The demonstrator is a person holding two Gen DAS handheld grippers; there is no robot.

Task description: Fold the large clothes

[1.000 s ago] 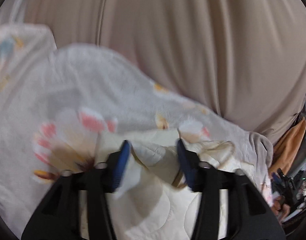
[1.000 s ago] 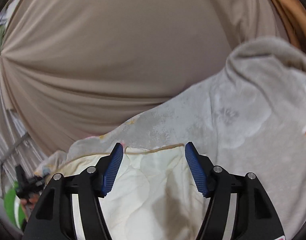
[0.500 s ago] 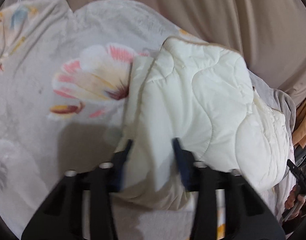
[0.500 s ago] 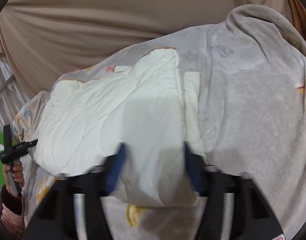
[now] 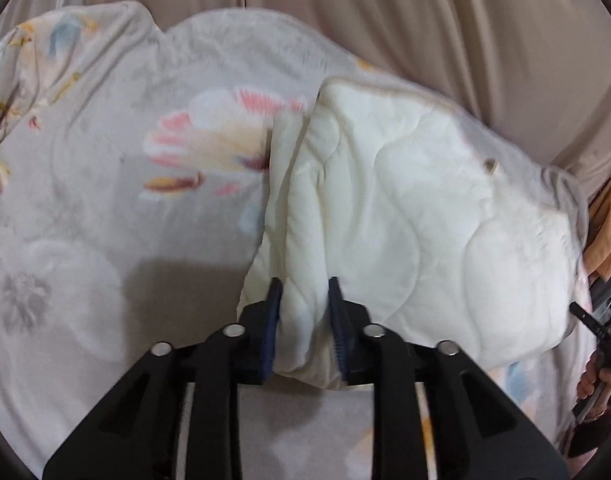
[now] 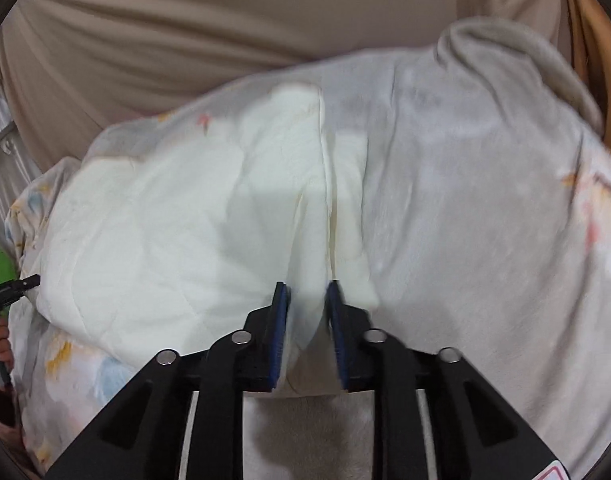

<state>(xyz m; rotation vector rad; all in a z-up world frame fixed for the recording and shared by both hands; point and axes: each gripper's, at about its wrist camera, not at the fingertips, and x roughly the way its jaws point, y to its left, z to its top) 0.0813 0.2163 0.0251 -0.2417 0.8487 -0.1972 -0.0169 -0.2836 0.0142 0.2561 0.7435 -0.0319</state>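
**Both grippers on the near edge of the folded quilt**

My left gripper (image 5: 303, 300) has a bunched fold of the cream quilt (image 5: 405, 208) between its blue pads (image 5: 274, 312); the cloth fills the gap and touches both pads while the jaws are easing apart from a narrow setting. My right gripper (image 6: 307, 304) is in the same state at the other end of that near edge: a tuck of quilt (image 6: 209, 220) sits between its pads (image 6: 280, 312), jaws narrow and opening.

The quilt lies folded over in layers on the grey flowered blanket (image 5: 105, 208), which covers the bed. From the left view it lies to the right of the big pink-petalled flower print (image 5: 209, 148); from the right view it takes the left and middle, with bare blanket (image 6: 485, 200) to the right. Beige curtain (image 5: 425, 20) hangs behind. At the right edge of the left view I see the hand (image 5: 593, 380) holding the other gripper's handle, and orange cloth (image 5: 609, 232) above it.
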